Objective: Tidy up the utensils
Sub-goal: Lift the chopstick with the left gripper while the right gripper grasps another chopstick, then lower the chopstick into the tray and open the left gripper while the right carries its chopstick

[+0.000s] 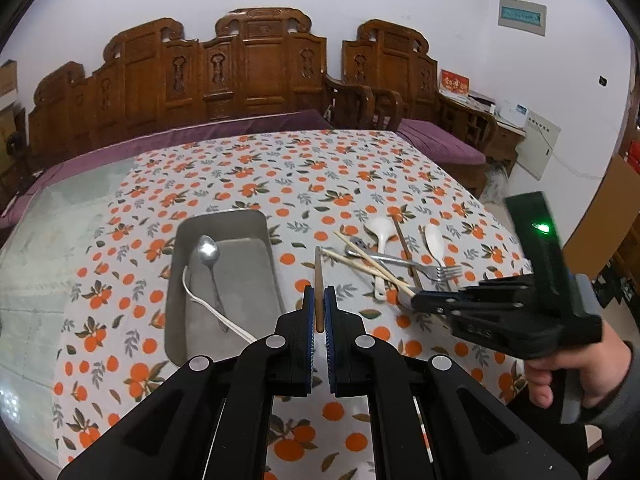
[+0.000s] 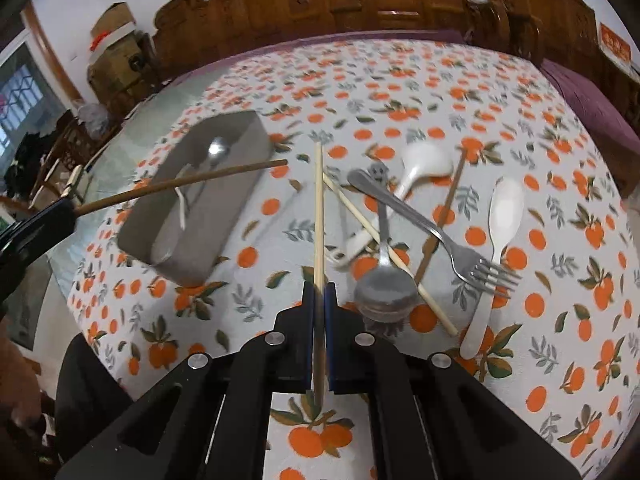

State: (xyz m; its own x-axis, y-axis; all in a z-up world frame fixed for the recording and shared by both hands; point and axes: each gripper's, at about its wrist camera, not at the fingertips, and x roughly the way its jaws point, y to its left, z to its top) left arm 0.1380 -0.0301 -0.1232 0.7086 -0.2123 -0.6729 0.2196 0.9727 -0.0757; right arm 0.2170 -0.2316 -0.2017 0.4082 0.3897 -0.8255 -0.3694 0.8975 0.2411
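Clamping one chopstick each: left claw (image 1: 319, 300) brown chopstick (image 1: 318, 280), right claw (image 2: 319, 296) seemingly pale chopstick (image 2: 318, 208).

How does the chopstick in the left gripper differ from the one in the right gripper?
The dark brown chopstick in the left gripper is darker than the pale bamboo chopstick in the right gripper. The brown one hangs over the grey tray; the pale one lies beside it. Both are clamped.

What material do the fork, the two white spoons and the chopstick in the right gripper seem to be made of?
The fork looks like polished steel: grey and shiny. The two white spoons look like glossy plastic or ceramic; the pictures leave that open. The chopstick in the right gripper looks like pale, matt bamboo or wood.
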